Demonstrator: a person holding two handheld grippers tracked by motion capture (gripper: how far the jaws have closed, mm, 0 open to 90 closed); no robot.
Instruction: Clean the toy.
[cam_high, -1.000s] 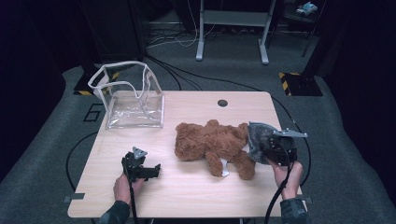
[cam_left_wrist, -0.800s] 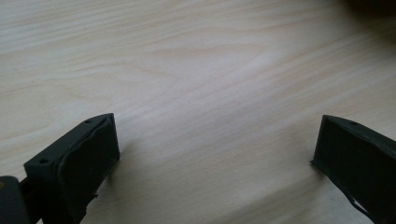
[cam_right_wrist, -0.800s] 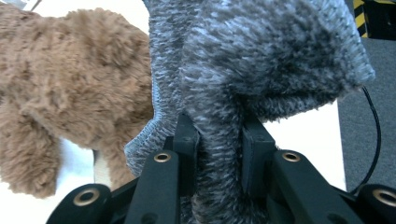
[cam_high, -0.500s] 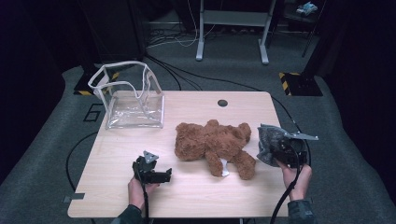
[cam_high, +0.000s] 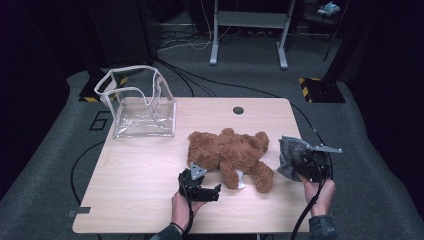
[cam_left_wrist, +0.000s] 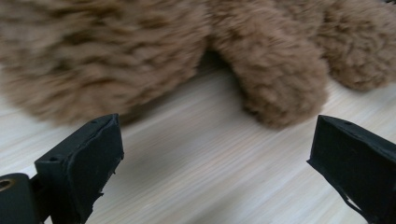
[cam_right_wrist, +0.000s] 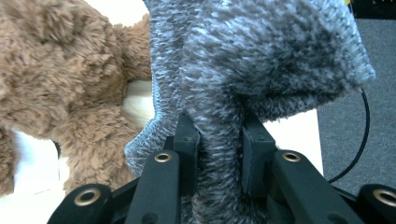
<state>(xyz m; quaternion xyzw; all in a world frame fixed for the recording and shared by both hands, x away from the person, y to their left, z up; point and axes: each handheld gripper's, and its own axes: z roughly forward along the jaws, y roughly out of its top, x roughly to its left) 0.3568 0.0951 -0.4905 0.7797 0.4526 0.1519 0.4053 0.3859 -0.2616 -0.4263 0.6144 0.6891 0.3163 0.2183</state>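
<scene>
A brown teddy bear (cam_high: 231, 152) lies face down in the middle of the wooden table (cam_high: 140, 170). My left gripper (cam_high: 211, 193) stands open just in front of the bear, its jaws wide apart and pointing at the bear's lower body and a limb (cam_left_wrist: 275, 79), with bare wood between them. My right gripper (cam_high: 287, 165) is shut on a grey knitted garment (cam_high: 290, 155), held at the table's right edge beside the bear's leg. In the right gripper view the grey knit (cam_right_wrist: 261, 65) is bunched between both pads and rises above them, with the bear (cam_right_wrist: 60, 79) to its left.
A clear plastic bag with white trim (cam_high: 139, 102) stands open at the table's back left. A round grommet hole (cam_high: 238, 110) sits near the back edge. Cables run over the grey floor, and a metal stand (cam_high: 248, 30) is behind the table.
My left gripper has moved right along the front of the table, up to the bear. The right gripper with the grey garment has drawn slightly right, away from the bear.
</scene>
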